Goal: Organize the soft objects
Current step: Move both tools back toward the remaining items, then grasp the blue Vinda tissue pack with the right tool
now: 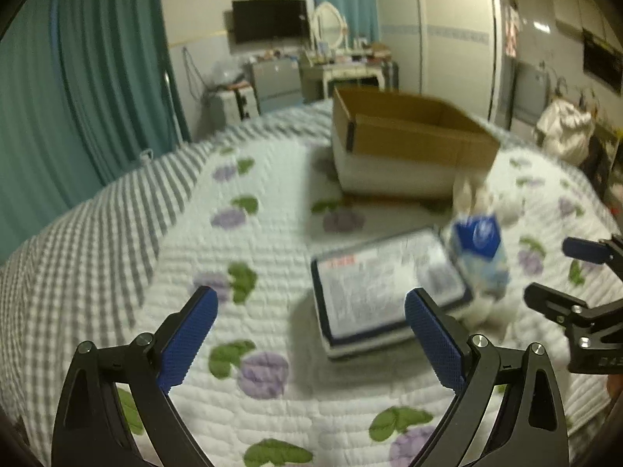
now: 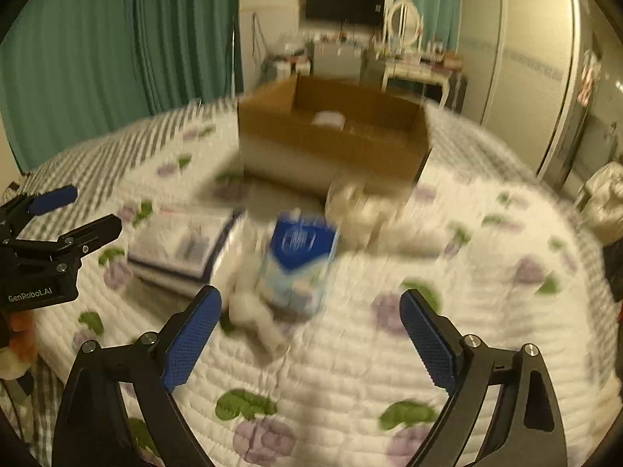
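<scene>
A white plush toy [image 2: 249, 292] lies on the quilted bed, partly behind a blue and white carton [image 2: 296, 264]; it also shows in the left wrist view [image 1: 486, 202] behind the carton [image 1: 481, 255]. An open cardboard box [image 1: 409, 136] stands farther back on the bed, with a small white item inside [image 2: 329, 118]. My left gripper [image 1: 311, 334] is open and empty above the quilt, left of a flat book-like box [image 1: 381, 292]. My right gripper [image 2: 311, 334] is open and empty, just short of the carton and plush toy.
The flat book-like box [image 2: 183, 241] lies left of the carton. The bed's quilt [image 1: 155, 233] has purple flowers and a grey striped border. Green curtains [image 1: 78, 78], a TV [image 1: 268, 19], a dressing table [image 1: 342, 62] and a wardrobe [image 2: 525, 58] stand beyond the bed.
</scene>
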Demonstrator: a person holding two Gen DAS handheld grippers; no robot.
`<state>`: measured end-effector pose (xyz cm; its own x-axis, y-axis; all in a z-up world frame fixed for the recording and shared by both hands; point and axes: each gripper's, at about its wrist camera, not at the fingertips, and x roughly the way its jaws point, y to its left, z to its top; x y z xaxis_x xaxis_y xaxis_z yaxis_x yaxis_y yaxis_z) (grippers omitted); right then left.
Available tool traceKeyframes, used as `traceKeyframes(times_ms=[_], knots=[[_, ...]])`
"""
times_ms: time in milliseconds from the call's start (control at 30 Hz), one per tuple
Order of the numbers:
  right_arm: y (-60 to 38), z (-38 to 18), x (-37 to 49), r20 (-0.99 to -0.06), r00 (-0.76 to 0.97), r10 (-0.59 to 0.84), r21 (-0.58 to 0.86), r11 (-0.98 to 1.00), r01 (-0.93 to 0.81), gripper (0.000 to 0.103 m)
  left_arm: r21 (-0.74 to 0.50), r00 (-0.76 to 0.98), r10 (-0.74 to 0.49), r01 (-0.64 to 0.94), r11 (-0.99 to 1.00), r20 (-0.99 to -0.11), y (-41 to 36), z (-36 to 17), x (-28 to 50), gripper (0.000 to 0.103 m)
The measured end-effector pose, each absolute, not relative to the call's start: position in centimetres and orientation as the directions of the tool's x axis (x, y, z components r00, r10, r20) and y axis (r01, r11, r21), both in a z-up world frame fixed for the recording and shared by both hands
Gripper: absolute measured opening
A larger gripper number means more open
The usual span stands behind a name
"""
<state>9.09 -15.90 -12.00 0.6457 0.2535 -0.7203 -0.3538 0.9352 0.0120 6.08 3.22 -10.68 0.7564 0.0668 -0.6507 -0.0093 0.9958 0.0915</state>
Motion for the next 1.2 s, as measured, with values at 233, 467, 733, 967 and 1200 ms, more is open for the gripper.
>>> traceKeyframes(times_ms=[233, 467, 733, 967, 1200], knots=[[-15.0, -14.8, 11.0, -0.752, 0.612, 0.246, 0.026, 0.938, -0.345, 0.083, 0.07, 0.716, 0.042, 0.011, 0.997, -0.697, 3.6, -13.0, 6.4, 0.098], [-14.6, -15.0, 12.8, -0.749, 0.615, 0.247, 0.043, 0.944, -0.327, 0.077, 0.033, 0.696, 0.009, 0.021, 0.999, -0.718, 3.8, -13.7, 7.0, 0.098], [-14.2, -16.7, 14.5, -0.763, 0.587, 0.271, 0.087, 0.943, -0.322, 0.045, 0.017, 0.716, 0.001, 0.015, 1.0, -0.699, 4.2, -13.3, 7.0, 0.097], [-16.2, -15.2, 13.3, -0.721, 0.629, 0.29, 0.128, 0.948, -0.291, 0.037, -0.035, 0.71, -0.029, 0.006, 0.999, -0.703, 4.8, -13.2, 7.7, 0.097], [-17.2, -14.0, 12.7, -0.704, 0.64, 0.306, 0.161, 0.948, -0.276, 0.037, -0.092, 0.672, -0.087, 0.028, 0.995, -0.735, 3.8, -15.2, 10.5, 0.091]])
